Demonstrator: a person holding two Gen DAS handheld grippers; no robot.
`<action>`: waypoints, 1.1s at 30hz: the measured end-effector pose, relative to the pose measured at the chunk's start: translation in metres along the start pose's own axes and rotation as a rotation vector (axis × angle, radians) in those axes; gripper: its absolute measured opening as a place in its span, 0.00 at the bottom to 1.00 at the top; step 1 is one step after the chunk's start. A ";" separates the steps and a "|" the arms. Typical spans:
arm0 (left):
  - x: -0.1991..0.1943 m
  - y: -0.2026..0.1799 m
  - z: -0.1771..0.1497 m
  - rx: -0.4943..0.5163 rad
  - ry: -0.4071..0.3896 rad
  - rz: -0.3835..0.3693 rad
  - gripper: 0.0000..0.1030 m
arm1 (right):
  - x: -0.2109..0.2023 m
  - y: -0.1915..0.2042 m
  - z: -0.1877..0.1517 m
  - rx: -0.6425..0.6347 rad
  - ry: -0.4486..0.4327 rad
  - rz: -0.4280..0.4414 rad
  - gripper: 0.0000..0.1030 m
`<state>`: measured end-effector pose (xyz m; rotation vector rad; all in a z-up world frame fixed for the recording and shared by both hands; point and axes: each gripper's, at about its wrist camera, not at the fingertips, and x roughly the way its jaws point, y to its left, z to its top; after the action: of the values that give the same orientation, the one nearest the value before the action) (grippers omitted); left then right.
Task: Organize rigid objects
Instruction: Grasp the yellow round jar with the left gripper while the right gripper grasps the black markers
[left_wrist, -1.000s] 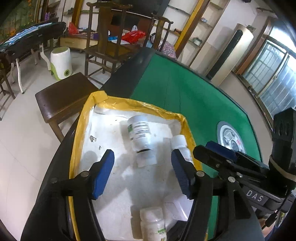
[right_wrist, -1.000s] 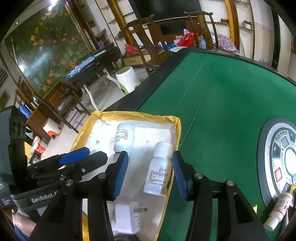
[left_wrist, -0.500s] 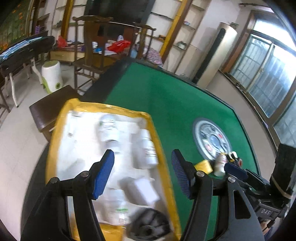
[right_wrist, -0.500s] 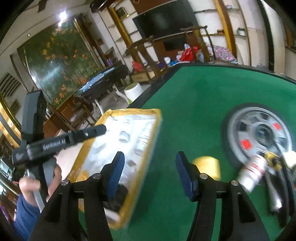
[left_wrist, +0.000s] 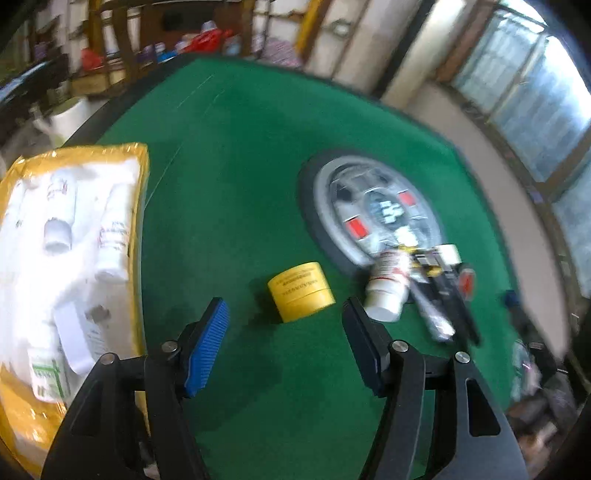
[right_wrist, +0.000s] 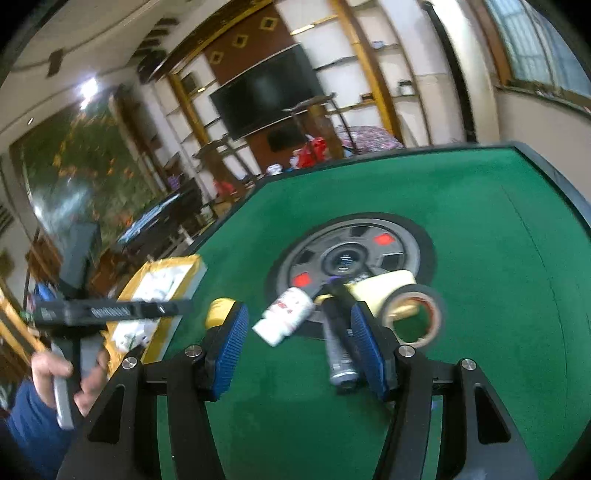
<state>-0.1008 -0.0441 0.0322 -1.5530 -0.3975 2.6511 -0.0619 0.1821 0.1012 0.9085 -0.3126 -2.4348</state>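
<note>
Both claws have swung away from the yellow-rimmed box since a second ago and now face the loose items on the green table.

Left wrist view: the box (left_wrist: 142, 206) sits at the left edge of the frame with several white bottles lying in it. The left gripper (left_wrist: 284, 339) stands wide open and empty at lower centre, touching nothing. A yellow jar (left_wrist: 301, 291) stands on the felt just above the gap between the pads. To its right lies a white bottle (left_wrist: 388, 291) beside a blurred heap of dark tools.

Right wrist view: the right gripper (right_wrist: 301, 343) is also spread wide and holds nothing. Between its pads in the picture lie the white bottle (right_wrist: 284, 317) and a dark cylinder (right_wrist: 338, 350); a tape roll (right_wrist: 415, 310) stands at right centre.

Judging from this, the step in hand is reaching for the next pick. The next move calls for centring over one item and closing.
</note>
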 end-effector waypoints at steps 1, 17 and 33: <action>0.006 -0.003 0.000 -0.010 0.002 0.020 0.61 | -0.004 -0.003 0.002 0.005 -0.012 -0.006 0.51; 0.039 -0.017 -0.003 0.031 -0.094 0.082 0.42 | -0.009 -0.056 0.006 0.149 0.064 -0.039 0.51; 0.041 -0.011 -0.006 0.064 -0.146 0.024 0.42 | 0.036 -0.058 -0.018 0.027 0.279 -0.075 0.18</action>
<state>-0.1171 -0.0251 -0.0027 -1.3599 -0.2992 2.7755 -0.0952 0.2110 0.0459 1.2748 -0.2133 -2.3349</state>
